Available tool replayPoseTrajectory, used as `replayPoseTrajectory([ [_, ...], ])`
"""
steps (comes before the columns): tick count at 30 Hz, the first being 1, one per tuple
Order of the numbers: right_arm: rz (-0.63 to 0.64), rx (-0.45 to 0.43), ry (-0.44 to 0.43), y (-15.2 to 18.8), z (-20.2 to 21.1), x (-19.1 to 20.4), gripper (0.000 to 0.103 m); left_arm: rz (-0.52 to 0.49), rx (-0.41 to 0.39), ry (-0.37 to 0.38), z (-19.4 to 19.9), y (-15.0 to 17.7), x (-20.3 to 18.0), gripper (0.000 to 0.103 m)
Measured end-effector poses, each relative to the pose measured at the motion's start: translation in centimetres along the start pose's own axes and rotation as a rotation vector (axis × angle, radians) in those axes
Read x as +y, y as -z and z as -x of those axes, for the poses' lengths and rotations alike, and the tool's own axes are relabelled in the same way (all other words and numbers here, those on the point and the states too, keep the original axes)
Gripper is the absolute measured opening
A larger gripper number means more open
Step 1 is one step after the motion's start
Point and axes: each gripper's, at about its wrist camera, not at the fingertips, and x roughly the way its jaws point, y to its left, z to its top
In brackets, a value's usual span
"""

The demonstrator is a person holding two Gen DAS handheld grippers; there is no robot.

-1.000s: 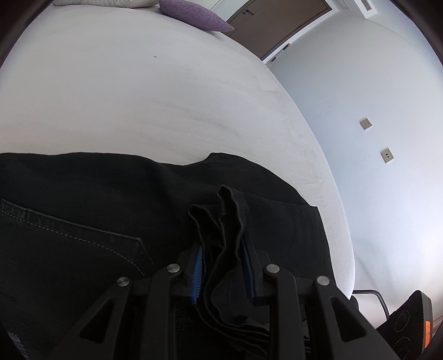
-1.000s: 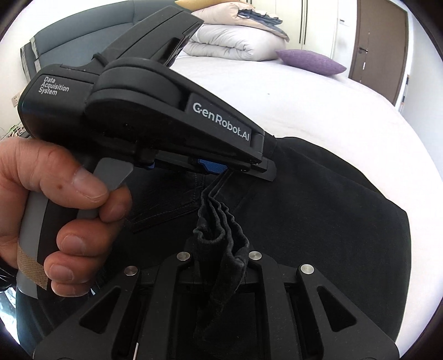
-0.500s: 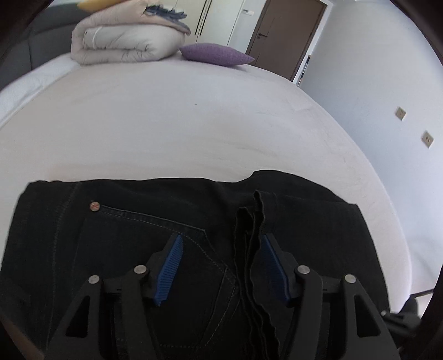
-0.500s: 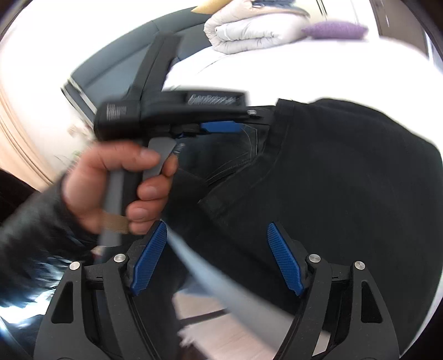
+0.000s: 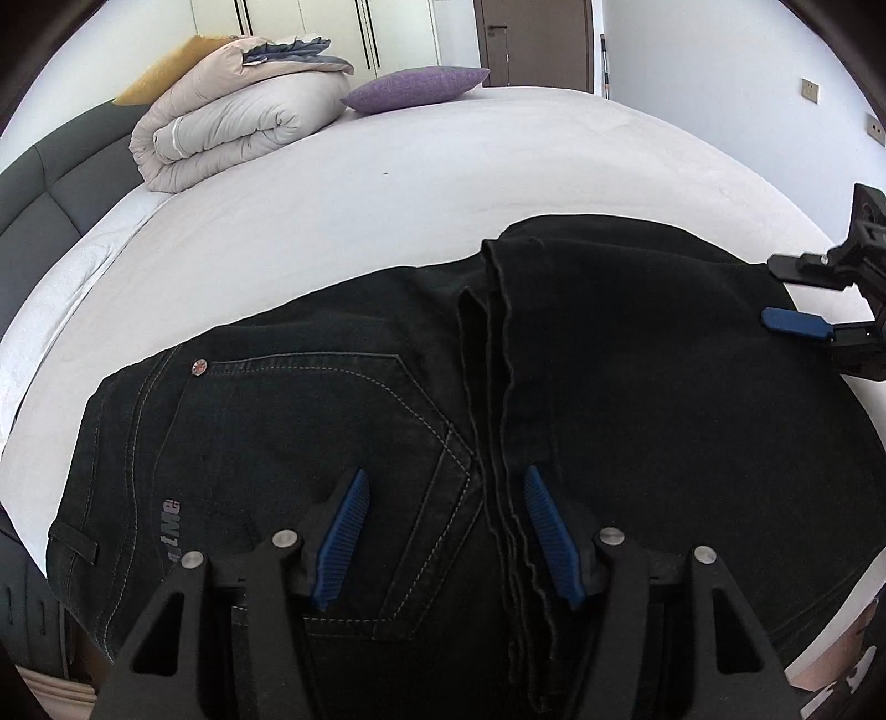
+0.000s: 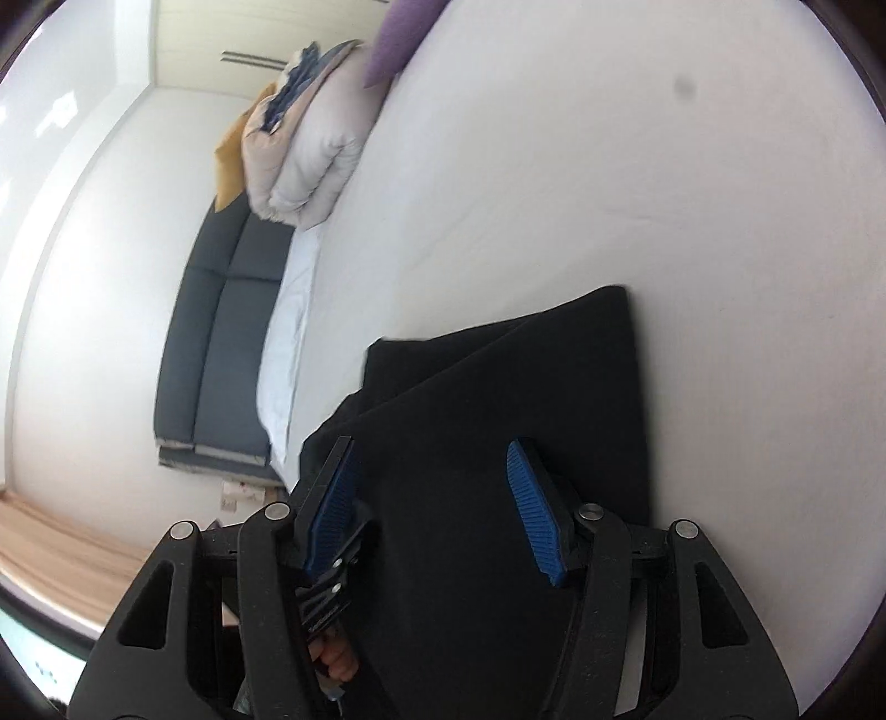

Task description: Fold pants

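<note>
Black jeans [image 5: 387,421] lie folded on the white bed [image 5: 443,183], the back pocket with pale stitching at the left and the leg hems laid over it down the middle. My left gripper [image 5: 446,531] is open above the hems and holds nothing. My right gripper [image 6: 434,504] is open over the folded black cloth [image 6: 498,421]. It also shows at the right edge of the left wrist view [image 5: 819,310], open beside the jeans' right side.
A folded beige duvet [image 5: 232,111] and a purple pillow [image 5: 415,88] lie at the far end of the bed. A dark grey headboard [image 6: 221,332] runs along the left. A brown door [image 5: 534,41] stands behind.
Both grippers have let go of the bunched hems and opened. The hems now lie on the jeans. The right gripper has swung away to the jeans' right side.
</note>
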Motion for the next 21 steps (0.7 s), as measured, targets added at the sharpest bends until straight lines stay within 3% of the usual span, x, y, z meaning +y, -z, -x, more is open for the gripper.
replayPoseTrajectory([
  [1, -0.004, -0.004, 0.003, 0.4, 0.7, -0.6, 0.033, 0.004, 0.000, 0.002, -0.2, -0.1, -0.2, 0.064],
  [7, 0.098, 0.094, 0.060, 3.5, 1.3, -2.8, 0.033, 0.010, 0.000, 0.003, -0.5, -0.3, -0.9, 0.064],
  [8, 0.098, 0.109, 0.063, 3.2, 0.7, -1.8, 0.033, 0.011, -0.002, 0.004, -0.5, -0.3, -0.9, 0.064],
  [11, 0.077, 0.139, 0.061, 6.9, 0.8, -0.5, 0.033, 0.016, -0.005, 0.008, -0.6, 0.0, -0.4, 0.064],
  [18, 0.067, 0.163, 0.041, 11.3, 0.8, -0.5, 0.032, 0.023, -0.009, 0.014, -0.5, 0.0, -0.3, 0.064],
  [19, 0.068, 0.159, 0.041, 11.7, 0.8, -0.7, 0.029, 0.023, -0.009, 0.015, -0.5, 0.0, -0.3, 0.064],
  [21, 0.081, 0.152, 0.087, 11.9, 0.1, -1.1, 0.000, 0.031, -0.011, 0.021, -0.5, 0.0, -0.1, 0.064],
])
